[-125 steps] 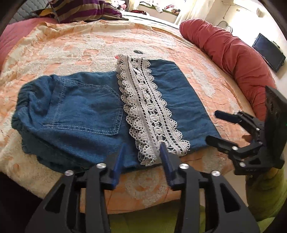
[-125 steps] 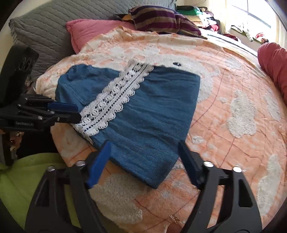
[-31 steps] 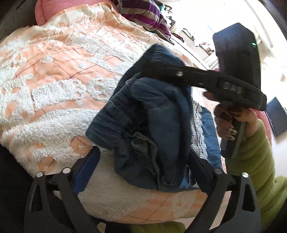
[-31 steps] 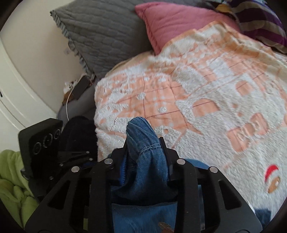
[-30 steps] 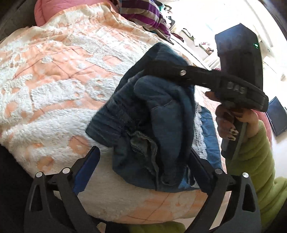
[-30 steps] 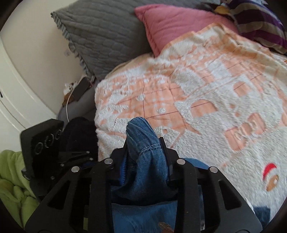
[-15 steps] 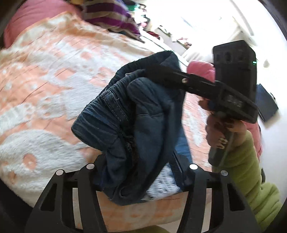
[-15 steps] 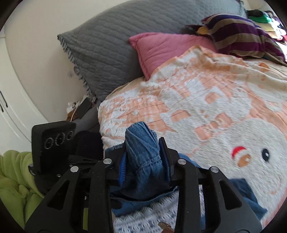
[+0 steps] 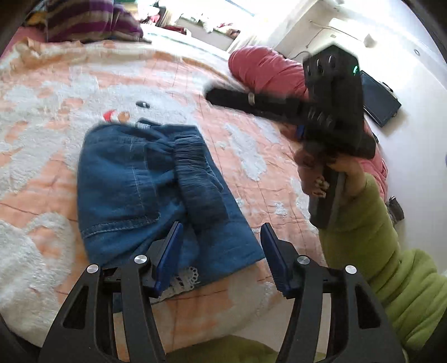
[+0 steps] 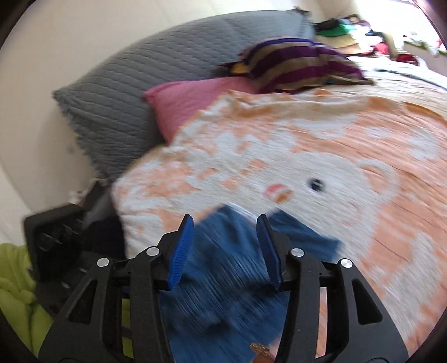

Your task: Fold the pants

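The left hand-held gripper (image 9: 222,252) hangs just over the near edge of the pants (image 9: 156,192), its blue pads spread wide with nothing between them. The right hand-held gripper (image 10: 223,251) is spread too, above the pants and apart from them; in the left wrist view it shows as a dark, blurred bar off to the right of the pants, so it looks to be moving fast.

The pants lie folded in a compact denim bundle on the blanket (image 9: 56,92), close to the bed's near edge. A strip of lace (image 9: 181,282) peeps out from under the pants' near edge, and the elastic waistband (image 9: 195,178) sits as a thick ridge along the top of the pants, right of the back pocket.

The risks, as I judge them:
- The waistband ridge is bulky and springy; unpressed, it could roll the top layer open and undo the fold.
- The pants sit near the bed's edge, so a careless brush from the left pads, which are just beside the denim, could drag the bundle off towards the floor.
- The lace is loose and open-worked; a pad tip passing low could snag it and pull the lower layer askew.
- The right one's quick sweep, if it dips, could clip the far side of the pants.

Beyond the pants lie the blanket's bear face, then a red bolster (image 9: 268,72) and a striped cushion (image 9: 92,25), both well apart from the pants.
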